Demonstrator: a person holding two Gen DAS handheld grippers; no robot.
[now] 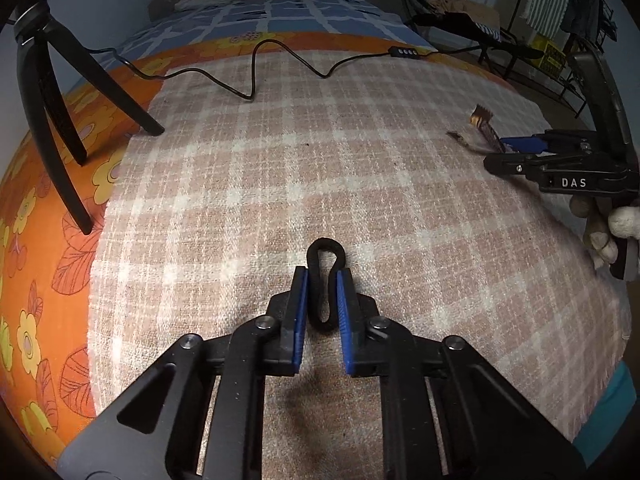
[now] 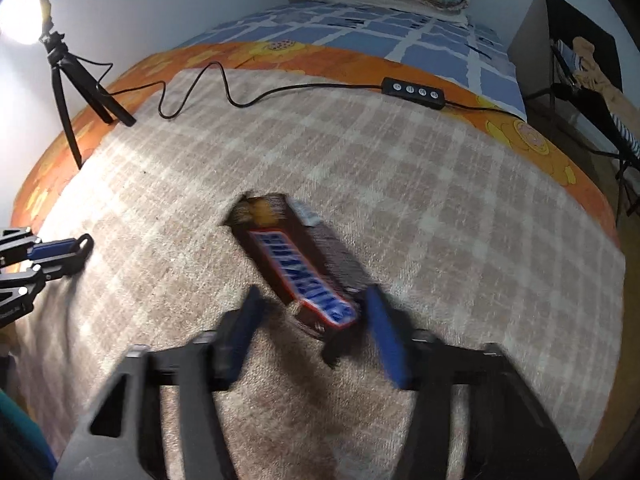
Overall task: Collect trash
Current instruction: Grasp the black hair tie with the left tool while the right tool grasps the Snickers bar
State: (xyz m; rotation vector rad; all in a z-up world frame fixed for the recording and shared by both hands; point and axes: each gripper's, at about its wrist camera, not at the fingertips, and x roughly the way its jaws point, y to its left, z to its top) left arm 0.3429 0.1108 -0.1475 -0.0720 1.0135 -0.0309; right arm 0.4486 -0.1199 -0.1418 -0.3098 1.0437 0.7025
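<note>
left hand-held gripper (image 1: 322,280): pinched tight on a black band (image 1: 325,276), flat on the blanket (image 1: 280,168)
right hand-held gripper (image 2: 310,308): blurred, partly closed around wrapper (image 2: 294,268); contact unclear
wrapper: between its fingers, on the blanket

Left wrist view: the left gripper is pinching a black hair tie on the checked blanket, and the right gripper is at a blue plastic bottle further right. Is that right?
Not quite. The left gripper does pinch the black hair tie on the checked blanket, but the right gripper is at a brown candy bar wrapper, not a bottle. The right wrist view shows it plainly.
</note>
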